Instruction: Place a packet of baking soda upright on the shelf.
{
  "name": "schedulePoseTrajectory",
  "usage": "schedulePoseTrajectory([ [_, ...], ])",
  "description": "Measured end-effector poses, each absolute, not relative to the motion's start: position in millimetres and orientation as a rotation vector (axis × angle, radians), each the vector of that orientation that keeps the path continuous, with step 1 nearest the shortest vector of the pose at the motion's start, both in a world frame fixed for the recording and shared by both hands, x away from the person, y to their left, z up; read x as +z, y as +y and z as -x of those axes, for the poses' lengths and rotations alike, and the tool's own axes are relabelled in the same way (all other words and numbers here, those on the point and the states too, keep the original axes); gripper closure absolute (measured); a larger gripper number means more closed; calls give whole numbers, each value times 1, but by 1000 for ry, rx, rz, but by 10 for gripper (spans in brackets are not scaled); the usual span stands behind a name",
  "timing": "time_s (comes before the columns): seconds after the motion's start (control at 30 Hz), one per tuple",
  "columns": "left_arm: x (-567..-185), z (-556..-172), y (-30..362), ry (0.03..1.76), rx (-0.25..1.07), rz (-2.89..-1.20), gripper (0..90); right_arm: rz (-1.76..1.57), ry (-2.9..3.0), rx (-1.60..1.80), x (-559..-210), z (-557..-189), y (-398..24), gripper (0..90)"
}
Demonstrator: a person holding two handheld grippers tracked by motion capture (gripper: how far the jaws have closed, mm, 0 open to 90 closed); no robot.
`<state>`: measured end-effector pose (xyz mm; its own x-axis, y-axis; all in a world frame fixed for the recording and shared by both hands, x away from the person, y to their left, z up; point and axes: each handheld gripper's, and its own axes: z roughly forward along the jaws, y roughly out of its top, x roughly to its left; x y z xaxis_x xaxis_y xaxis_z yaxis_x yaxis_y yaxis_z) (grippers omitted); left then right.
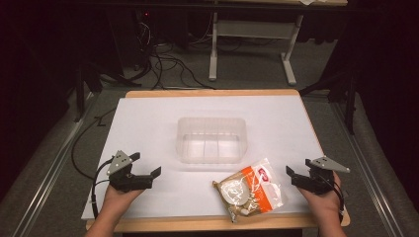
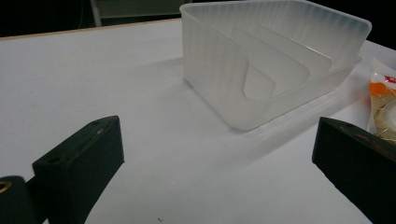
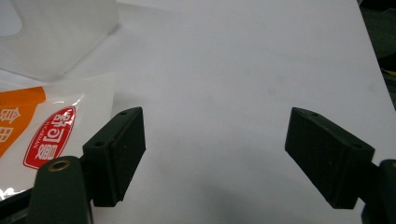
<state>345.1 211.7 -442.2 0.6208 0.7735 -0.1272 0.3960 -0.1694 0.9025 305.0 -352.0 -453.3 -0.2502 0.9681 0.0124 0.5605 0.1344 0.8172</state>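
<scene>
In the high view, 2 hands come in from the bottom edge and rest near the table's front corners. The left gripper point(image 1: 155, 175) points right and the right gripper point(image 1: 290, 174) points left, toward each other. Between them, nearer the right one, a snack bag point(image 1: 249, 190) lies flat on the white table point(image 1: 148, 123), and a clear plastic bin point(image 1: 211, 139) stands behind it at the middle.

In the left gripper view, the jaws stand wide apart with bare table between them. The bin point(image 2: 275, 60) shows 2 inner dividers here, and the bag point(image 2: 384, 105) peeks in at the right edge.

In the right gripper view, the jaws are spread wide and hold nothing. The bag point(image 3: 42, 126), with its red label, lies just left of the left jaw, apart from it.
</scene>
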Motion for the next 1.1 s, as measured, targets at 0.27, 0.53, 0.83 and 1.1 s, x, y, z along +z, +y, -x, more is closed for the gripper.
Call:
schedulePoseTrajectory([
  [0.27, -441, -344, 213, 955, 447, -1771, 34, -1449, 1887, 988, -454, -305, -354, 257],
  [0.53, -438, -340, 215, 938, 465, -1764, 36, -1457, 1888, 1003, -454, -302, -357, 293],
  [0.83, -439, -341, 213, 925, 459, -1787, 37, -1424, 1950, 1066, -449, -297, -340, 280],
  [1.1, -440, -342, 212, 929, 465, -1792, 38, -1384, 2112, 1117, -452, -302, -306, 209],
])
